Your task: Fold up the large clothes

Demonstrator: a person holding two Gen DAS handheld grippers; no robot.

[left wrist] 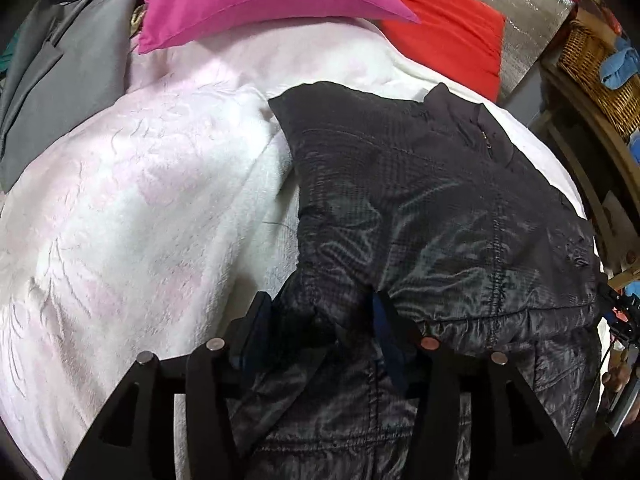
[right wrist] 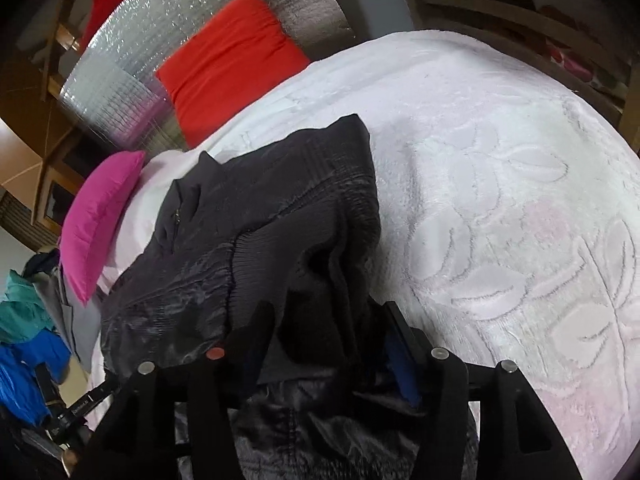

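Left tongs (left wrist: 320,312): black plastic linkage arms with triangular cut-outs, dark blue pads on the fingers (left wrist: 254,320), round pivot pins, three silver and one copper-coloured. Right tongs (right wrist: 332,320): same black frame, blue pad on the right-side finger, three silver pins and one reddish one. The other gripper's black hardware shows at each frame edge.

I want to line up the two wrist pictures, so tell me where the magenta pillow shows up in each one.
Left wrist view: the magenta pillow lies along the top edge, left of centre, above the black jacket.
Right wrist view: the magenta pillow sits at the left, mid-height, left of the black jacket.
Shared landmark: the red cushion against the silver foil panel.
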